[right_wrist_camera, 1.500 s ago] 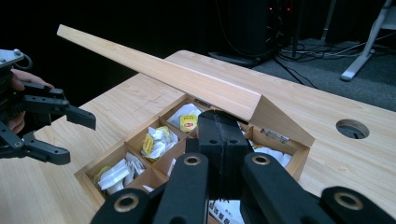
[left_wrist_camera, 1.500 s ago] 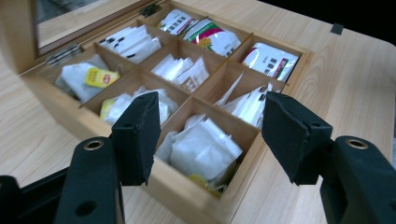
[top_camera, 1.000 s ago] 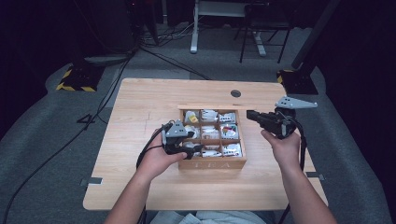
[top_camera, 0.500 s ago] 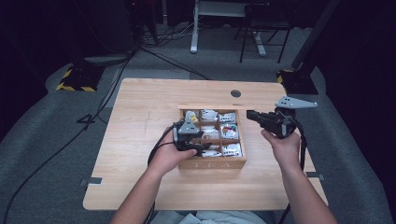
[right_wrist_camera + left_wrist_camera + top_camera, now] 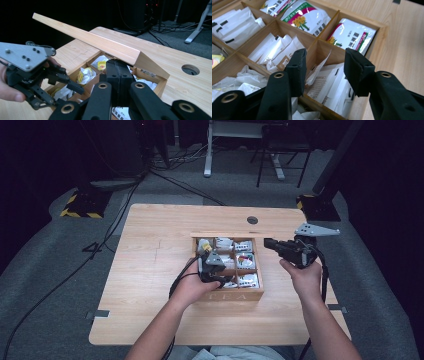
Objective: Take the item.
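A wooden tea box [image 5: 227, 296] sits on the table with its lid [image 5: 87, 40] raised at the back. Its compartments hold tea bags. My left gripper [image 5: 215, 267] hangs over the box's near-left part, pointing down into it. In the left gripper view its jaws [image 5: 325, 57] straddle a compartment of white paper tea bags [image 5: 329, 82]. They have just been closing, and one upright white bag [image 5: 320, 66] stands between the pads without being pressed. My right gripper [image 5: 268, 243] is held in the air just right of the box, jaws shut [image 5: 117, 66] on nothing.
Green and red foil packets [image 5: 305, 16] fill the far compartments, and yellow-labelled bags [image 5: 101, 65] lie in others. Bare tabletop [image 5: 150, 270] spreads left of the box. A round cable hole [image 5: 252, 220] sits behind it. Cables and chair legs are on the floor beyond.
My left hand has moved right, from the box's left edge to over its compartments, and dipped lower. Its jaws stand narrower. The right hand has stayed still.
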`<state>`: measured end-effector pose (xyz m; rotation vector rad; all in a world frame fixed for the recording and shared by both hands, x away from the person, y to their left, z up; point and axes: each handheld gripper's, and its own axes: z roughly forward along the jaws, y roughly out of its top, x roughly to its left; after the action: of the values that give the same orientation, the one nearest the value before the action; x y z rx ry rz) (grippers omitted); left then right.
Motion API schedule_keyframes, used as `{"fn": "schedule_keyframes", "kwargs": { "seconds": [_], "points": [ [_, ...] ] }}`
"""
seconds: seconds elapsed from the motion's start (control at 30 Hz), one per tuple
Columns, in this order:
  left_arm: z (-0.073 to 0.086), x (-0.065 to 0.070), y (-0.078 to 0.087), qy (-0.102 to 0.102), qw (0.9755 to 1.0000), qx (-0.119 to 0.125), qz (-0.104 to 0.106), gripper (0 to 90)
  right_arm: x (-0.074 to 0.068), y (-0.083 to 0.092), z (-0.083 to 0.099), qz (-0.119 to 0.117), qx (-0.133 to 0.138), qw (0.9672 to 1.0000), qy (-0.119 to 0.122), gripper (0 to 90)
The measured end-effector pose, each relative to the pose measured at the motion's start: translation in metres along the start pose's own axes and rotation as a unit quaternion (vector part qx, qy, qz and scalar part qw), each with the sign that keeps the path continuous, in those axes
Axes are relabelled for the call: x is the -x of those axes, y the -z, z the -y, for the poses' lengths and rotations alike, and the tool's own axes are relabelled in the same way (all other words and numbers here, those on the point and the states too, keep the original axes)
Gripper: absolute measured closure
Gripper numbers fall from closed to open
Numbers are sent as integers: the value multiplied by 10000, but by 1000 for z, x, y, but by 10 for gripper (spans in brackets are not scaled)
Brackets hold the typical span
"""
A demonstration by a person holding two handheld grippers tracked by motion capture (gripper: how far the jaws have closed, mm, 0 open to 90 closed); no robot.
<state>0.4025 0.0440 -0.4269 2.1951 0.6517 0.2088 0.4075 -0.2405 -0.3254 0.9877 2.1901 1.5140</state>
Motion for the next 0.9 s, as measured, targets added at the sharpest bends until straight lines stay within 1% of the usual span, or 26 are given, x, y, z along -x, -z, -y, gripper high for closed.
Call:
{"fn": "schedule_keyframes", "kwargs": {
  "seconds": [0.1,0.13,0.27,0.4,0.43,0.47,0.5,0.57,0.6,0.63,0.67,0.73,0.77,0.83,0.9],
  "points": [
    [0,0,-3,37,10000,-44,-23,548,0,0,0,-1,1,10000,-1,897],
    [-1,0,-5,24,9999,-130,-92,554,0,0,0,-11,7,10000,-6,897],
    [-3,1,-11,-19,9996,-245,-120,600,0,0,0,-25,5,10000,-4,897],
    [-5,2,-16,-61,9993,-361,-82,644,0,0,0,-36,11,10000,1,897],
    [-5,2,-17,-56,9991,-415,-101,652,0,0,0,-33,11,10000,1,897],
    [-5,2,-18,-93,9988,-465,-117,657,0,0,0,-34,11,10000,2,897],
    [-5,3,-20,-67,9986,-493,-152,660,0,0,0,-35,10,10000,4,897],
    [-5,2,-22,-87,9981,-580,-181,662,0,0,0,-44,10,10000,-1,897],
    [-4,3,-23,-33,9982,-574,-188,663,0,0,0,-47,13,10000,5,897],
    [-4,3,-23,-33,9982,-574,-188,667,0,0,0,-46,14,10000,3,897],
    [-4,2,-24,-36,9977,-653,-165,671,0,0,0,-47,13,10000,3,897],
    [-4,2,-25,-15,9978,-644,-167,672,0,0,0,-47,14,10000,2,897],
    [-4,2,-25,15,9976,-679,-146,675,0,0,0,-48,14,10000,3,897],
    [-5,2,-26,8,9972,-737,-156,691,0,0,0,-49,16,10000,0,897],
    [-5,2,-27,16,9972,-729,-155,718,0,0,0,-51,16,10000,-4,897]
  ]
}}
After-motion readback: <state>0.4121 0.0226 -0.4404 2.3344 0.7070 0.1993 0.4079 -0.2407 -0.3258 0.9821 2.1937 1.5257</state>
